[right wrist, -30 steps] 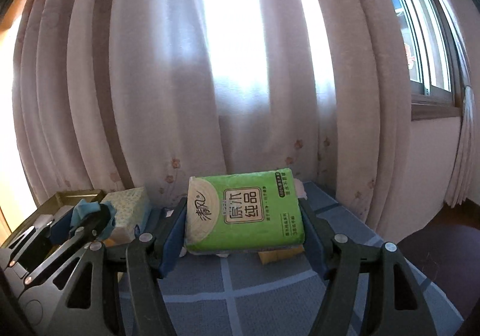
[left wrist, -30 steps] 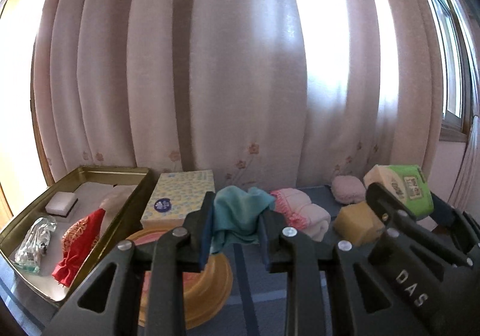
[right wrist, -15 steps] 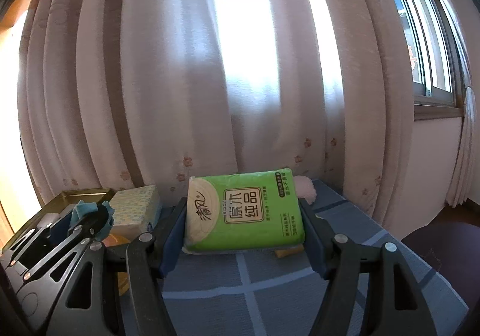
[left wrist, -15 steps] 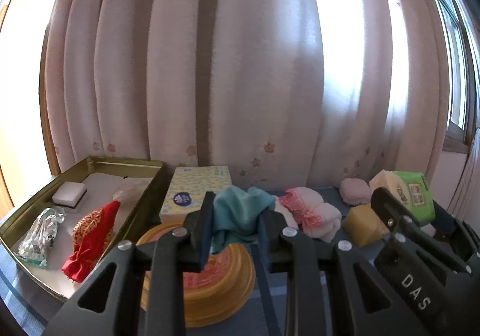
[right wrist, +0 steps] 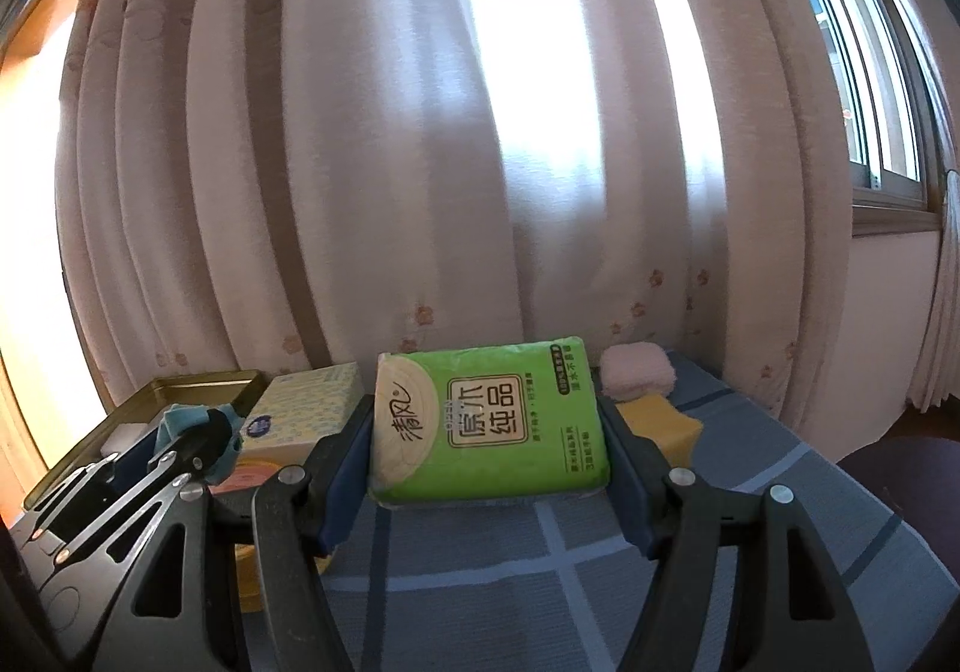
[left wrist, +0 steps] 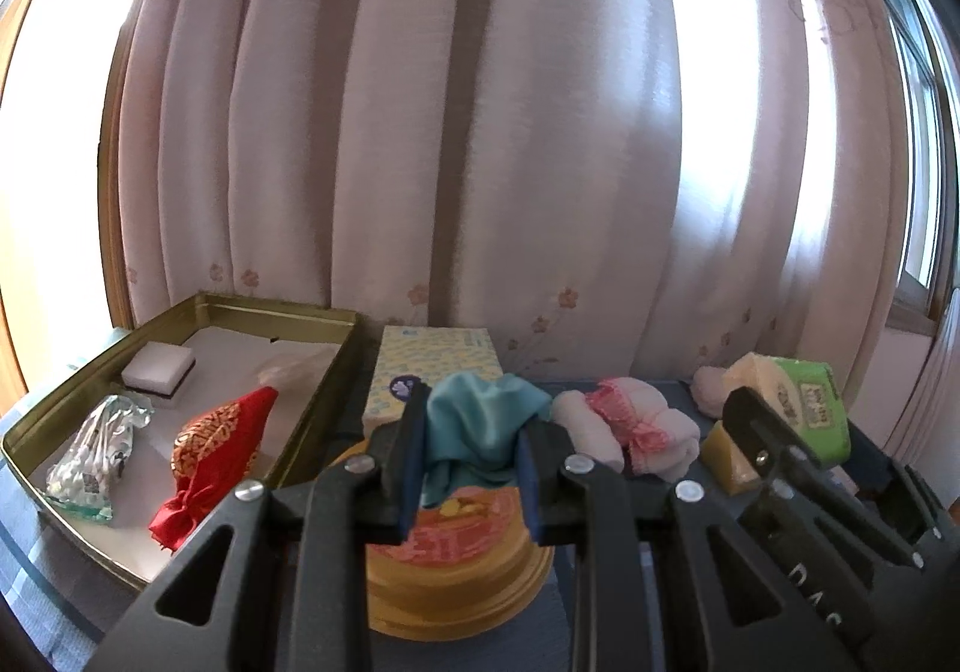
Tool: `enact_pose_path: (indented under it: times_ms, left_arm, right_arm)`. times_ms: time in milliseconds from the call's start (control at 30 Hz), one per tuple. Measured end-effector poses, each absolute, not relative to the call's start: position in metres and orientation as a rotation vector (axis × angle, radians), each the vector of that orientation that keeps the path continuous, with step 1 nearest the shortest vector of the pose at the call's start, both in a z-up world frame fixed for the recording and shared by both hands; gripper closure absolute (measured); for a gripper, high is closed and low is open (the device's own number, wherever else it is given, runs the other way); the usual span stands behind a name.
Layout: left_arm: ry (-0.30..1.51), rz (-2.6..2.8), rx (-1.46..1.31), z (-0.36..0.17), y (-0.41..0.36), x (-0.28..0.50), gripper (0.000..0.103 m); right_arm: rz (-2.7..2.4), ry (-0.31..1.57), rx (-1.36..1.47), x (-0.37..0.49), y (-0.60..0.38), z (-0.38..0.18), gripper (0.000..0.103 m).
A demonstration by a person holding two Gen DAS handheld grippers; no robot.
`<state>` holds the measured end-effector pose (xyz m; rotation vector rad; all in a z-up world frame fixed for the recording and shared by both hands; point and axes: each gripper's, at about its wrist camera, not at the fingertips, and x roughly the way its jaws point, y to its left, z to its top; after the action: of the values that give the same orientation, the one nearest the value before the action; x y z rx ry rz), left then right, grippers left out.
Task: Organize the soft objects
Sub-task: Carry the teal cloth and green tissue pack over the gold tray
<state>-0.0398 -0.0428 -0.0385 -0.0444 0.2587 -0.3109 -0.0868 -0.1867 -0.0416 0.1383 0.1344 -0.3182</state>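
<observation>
While clamped in left tongs point(left wrist: 471, 453), teal cloth point(left wrist: 480, 420) liable to slip; right tongs point(right wrist: 486, 447) gripping green tissue pack point(right wrist: 489, 426), likewise squashable.

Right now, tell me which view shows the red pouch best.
The left wrist view: the red pouch lies in plain sight inside the gold tin. The right wrist view shows only the tin's rim; the pouch is hidden.

One tray point(left wrist: 336, 330); two sponges point(left wrist: 159, 375); two tongs point(left wrist: 471, 453).
</observation>
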Motion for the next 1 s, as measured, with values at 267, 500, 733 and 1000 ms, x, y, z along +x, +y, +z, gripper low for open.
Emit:
enact_pose_path:
  times_ms: [267, 500, 733, 1000]
  left_arm:
    - [0.280, -0.302, -0.092, -0.041, -0.024, -0.035, 0.078]
    - [0.278, -0.278, -0.100, -0.042, -0.010, -0.036, 0.078]
    - [0.268, -0.248, -0.094, -0.041, 0.005, -0.037, 0.078]
    - [0.278, -0.190, -0.092, -0.040, 0.031, -0.030, 0.078]
  right_arm:
    - [-0.293, 0.140, 0.127, -0.082, -0.168, -0.043, 0.032]
    - [-0.276, 0.136, 0.118, -0.082, -0.155, -0.044, 0.032]
    - [-0.250, 0.142, 0.098, -0.078, -0.139, -0.044, 0.032]
    - [-0.177, 0.159, 0.066, -0.062, -0.107, -0.047, 0.032]
